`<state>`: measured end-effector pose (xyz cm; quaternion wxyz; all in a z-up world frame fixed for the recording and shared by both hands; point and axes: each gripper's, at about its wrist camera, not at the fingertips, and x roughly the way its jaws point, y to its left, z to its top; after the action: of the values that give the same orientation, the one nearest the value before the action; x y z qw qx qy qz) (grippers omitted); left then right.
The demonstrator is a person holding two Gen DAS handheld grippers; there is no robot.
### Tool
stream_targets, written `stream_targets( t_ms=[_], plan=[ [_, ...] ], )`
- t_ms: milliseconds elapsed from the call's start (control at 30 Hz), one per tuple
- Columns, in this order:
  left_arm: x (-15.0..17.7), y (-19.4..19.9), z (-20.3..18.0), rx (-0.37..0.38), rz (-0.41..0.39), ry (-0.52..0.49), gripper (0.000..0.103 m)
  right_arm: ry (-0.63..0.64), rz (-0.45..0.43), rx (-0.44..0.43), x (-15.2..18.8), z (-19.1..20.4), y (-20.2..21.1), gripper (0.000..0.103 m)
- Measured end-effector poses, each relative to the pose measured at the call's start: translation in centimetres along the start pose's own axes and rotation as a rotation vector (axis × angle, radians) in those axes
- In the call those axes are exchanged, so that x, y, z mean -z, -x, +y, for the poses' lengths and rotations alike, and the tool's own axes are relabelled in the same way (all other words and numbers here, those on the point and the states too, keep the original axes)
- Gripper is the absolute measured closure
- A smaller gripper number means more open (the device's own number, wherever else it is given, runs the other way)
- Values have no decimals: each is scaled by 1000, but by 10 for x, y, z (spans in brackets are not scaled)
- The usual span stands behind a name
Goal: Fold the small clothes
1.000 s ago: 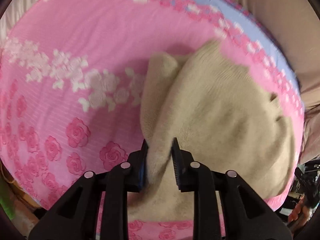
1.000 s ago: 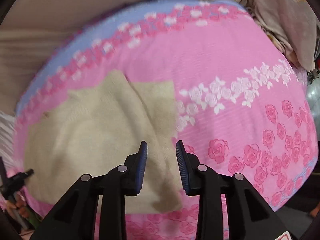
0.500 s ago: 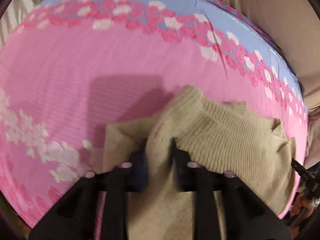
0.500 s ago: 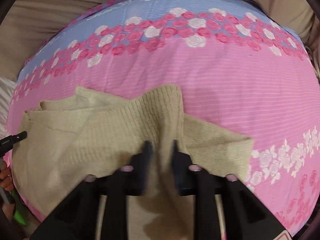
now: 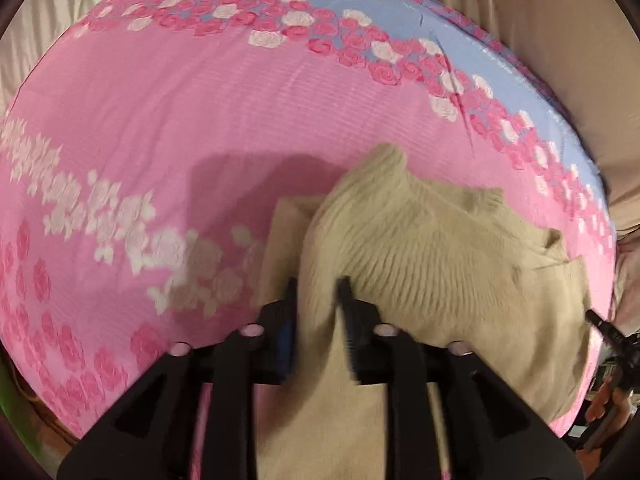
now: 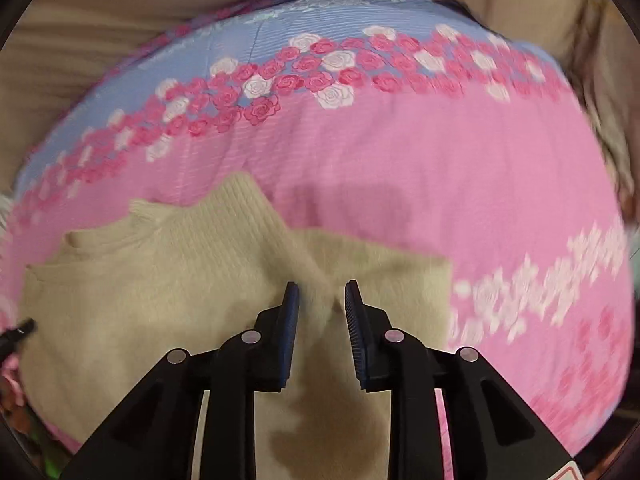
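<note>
**A:** What is the biggest thing here?

**B:** A pink bedsheet [image 5: 168, 120] printed with roses, with a pale blue band along its far edge. It fills nearly all of both wrist views [image 6: 400, 152]. Beige fabric lies beyond the blue band.

**A:** And where is the garment?

**B:** A beige knit sweater [image 5: 432, 264] lies on the sheet, toward the near edge. In the left wrist view it spreads from the middle to the right. In the right wrist view [image 6: 160, 280] it spreads from the middle to the left. A ribbed part is folded over and rises to a point at the far side, with a flatter layer showing underneath. A darker patch [image 6: 332, 420] shows on the knit near the right gripper's base; I cannot tell whether it is a stain or shadow.

**A:** The grippers?

**B:** The left gripper [image 5: 316, 288] points steeply down at the sweater. Its jaws are opening, a modest gap apart, with a ridge of knit between them; blur hides whether the pads press on it. The right gripper [image 6: 322, 292] is also opening, with a fold of sweater in the gap, and its pads look clear of the cloth.

**A:** Anything smaller?

**B:** A black tip of the other gripper shows at the edge of each view [image 5: 600, 324] [image 6: 18, 330].
</note>
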<state>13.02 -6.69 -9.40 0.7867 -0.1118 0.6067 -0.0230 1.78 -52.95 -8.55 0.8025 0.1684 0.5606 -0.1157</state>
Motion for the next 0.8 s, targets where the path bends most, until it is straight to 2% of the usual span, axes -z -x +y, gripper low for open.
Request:
stream_targets(
  t_ms=[33,67,100,133,267,367,400,433,467,500,533,600,667,700,733,767,800],
  plan=[
    [7,7,4,-1,-15,6,37,11,-13,13,12,-3,9,48],
    [20,18,10,-25,-39,14,31,23,-18,20,23,-6,15,38],
    [29,22,15,-31,-49,12,28,32,-1,13,35,-9,18,38],
    [39,24,19,-26,-38,8,27,35,32,-1,46,-13,18,38],
    [82,10,38,-3,101,55,27,3,125,-45,83,-26,5,35],
    [104,-6,50,58,174,121,27,-48,131,-70,96,-29,-7,33],
    [107,-2,50,59,125,120,30,-57,118,-74,96,-28,-8,33],
    [106,-2,46,59,125,99,44,-58,117,-83,94,-26,-9,45],
    [105,-1,44,61,118,76,58,-53,109,-91,92,-24,-7,77],
    [103,0,40,98,128,60,74,-60,98,-108,87,-22,1,82],
    [99,5,37,94,128,58,81,-62,84,-119,83,-21,11,90],
    [91,26,34,99,102,44,83,-38,41,-140,79,-16,42,92],
    [87,45,37,110,89,34,83,-3,36,-145,80,-10,62,92],
    [86,51,42,89,92,29,83,17,56,-129,85,-9,62,91],
    [87,51,46,34,94,18,83,31,84,-104,91,-10,56,86],
    [88,43,51,-37,103,-12,80,43,102,-57,98,-12,44,83],
    [90,34,56,-69,127,-26,76,42,115,15,106,-18,32,82]
  ],
)
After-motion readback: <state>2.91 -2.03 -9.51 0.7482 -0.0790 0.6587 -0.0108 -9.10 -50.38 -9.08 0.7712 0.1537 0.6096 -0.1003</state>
